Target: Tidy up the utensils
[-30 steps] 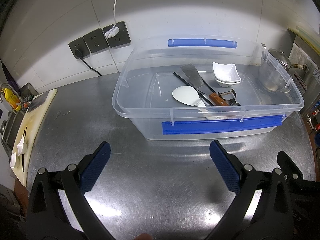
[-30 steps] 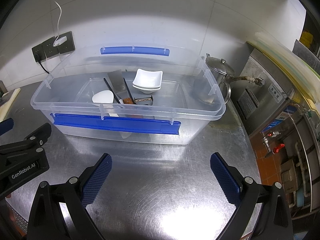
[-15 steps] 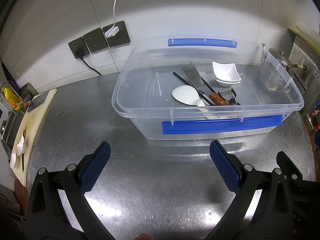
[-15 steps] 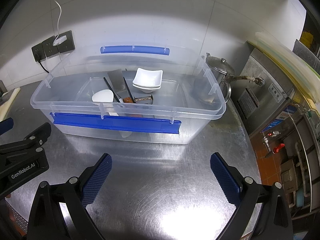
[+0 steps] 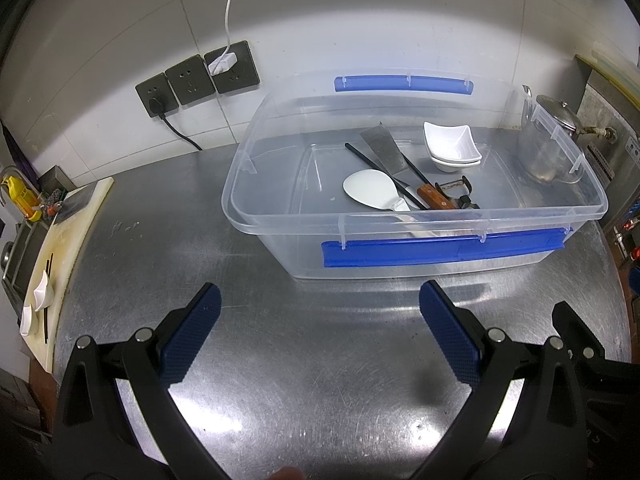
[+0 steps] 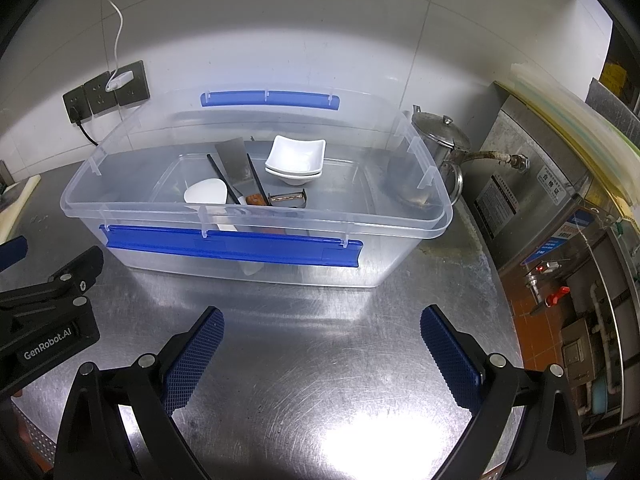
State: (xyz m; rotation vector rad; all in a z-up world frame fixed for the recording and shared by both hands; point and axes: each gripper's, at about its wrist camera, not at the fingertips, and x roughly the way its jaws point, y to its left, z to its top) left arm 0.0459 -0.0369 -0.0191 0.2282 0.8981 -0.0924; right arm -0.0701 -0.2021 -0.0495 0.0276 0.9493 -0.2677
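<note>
Utensils: white plastic rice paddle [image 5: 370,191], steel spatula with a wooden handle [image 5: 384,151], pair of black chopsticks [image 5: 372,164] and metal peeler with a black grip [image 5: 456,189] lie crossed in a loose heap on the floor of the clear plastic storage bin with blue side latches [image 5: 440,246], toward its right half.
Bin position: on the steel tabletop [image 5: 320,360], toward the back edge near the tiled wall; its left half looks bare.
Dishes: two stacked white square ceramic dishes [image 5: 452,146] sit behind the heap, close to the far wall of the bin.
Rice paddle handling: probably light, stiff and slick; its flat handle, running toward the near wall, seems the best place to pinch.
Spatula handling: likely the heaviest piece, rigid; the wooden handle [image 5: 434,197] offers more friction than the thin blade.
Chopsticks handling: thin, light and prone to roll; a grip near mid-length would keep them level, though they pass under or over the blade and it cannot be told which.
Peeler handling: small and awkward; the blade end is best avoided.
Dishes handling: brittle, smooth glaze; a rim pinch would do.
Left claw [image 5: 320,336]: spread wide, holding nothing, above bare tabletop in front of the bin's near wall.
Right claw [image 6: 322,354]: likewise wide apart and empty, short of the bin, touching nothing.
Risk: lifting one piece may well drag its neighbours.
</note>
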